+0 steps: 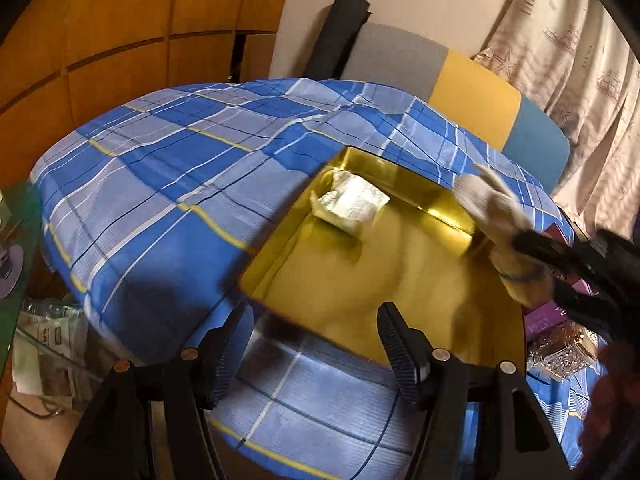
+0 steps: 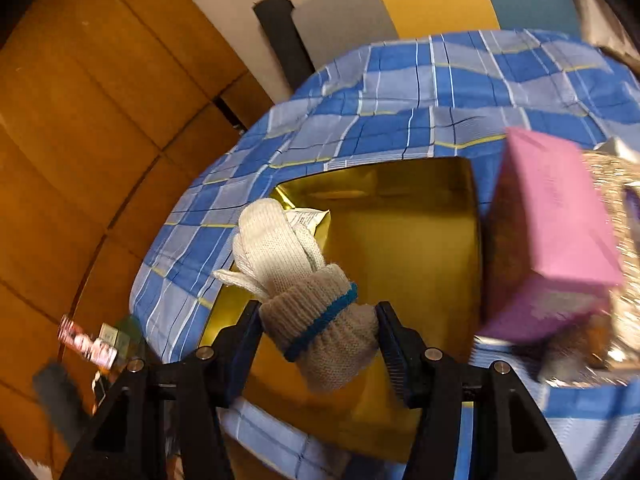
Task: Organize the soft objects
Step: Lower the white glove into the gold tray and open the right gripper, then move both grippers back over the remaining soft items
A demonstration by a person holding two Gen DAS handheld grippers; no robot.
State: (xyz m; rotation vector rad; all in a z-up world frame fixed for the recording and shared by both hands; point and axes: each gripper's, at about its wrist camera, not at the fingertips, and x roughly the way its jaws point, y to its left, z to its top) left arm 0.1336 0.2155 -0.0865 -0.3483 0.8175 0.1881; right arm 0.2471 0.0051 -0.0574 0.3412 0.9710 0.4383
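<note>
- Gripping the knitted cuff of a white glove bundle, the right gripper has both pads pressed against the wool; the glove's fingers point forward over the near-left rim of the gold tray.
- Left gripper: jaws apart with nothing between them, hovering over the near edge of the tray.
- Gold tray: shallow and square-cornered, set on the blue plaid cloth. Its floor is mostly bare, with open room across the middle and right.
- Folded white packet (silvery, creased): lying in the tray's far-left corner, close to both walls.
- Pink box: standing just beside the tray's right wall, blurred, with a glittery silver item behind it.
- Plaid cloth: rumpled, draped over the edges of the surface; wide clear stretch to the left of the tray.
- Surroundings: wooden panels at left, patterned curtain at right (well apart from the tray).
</note>
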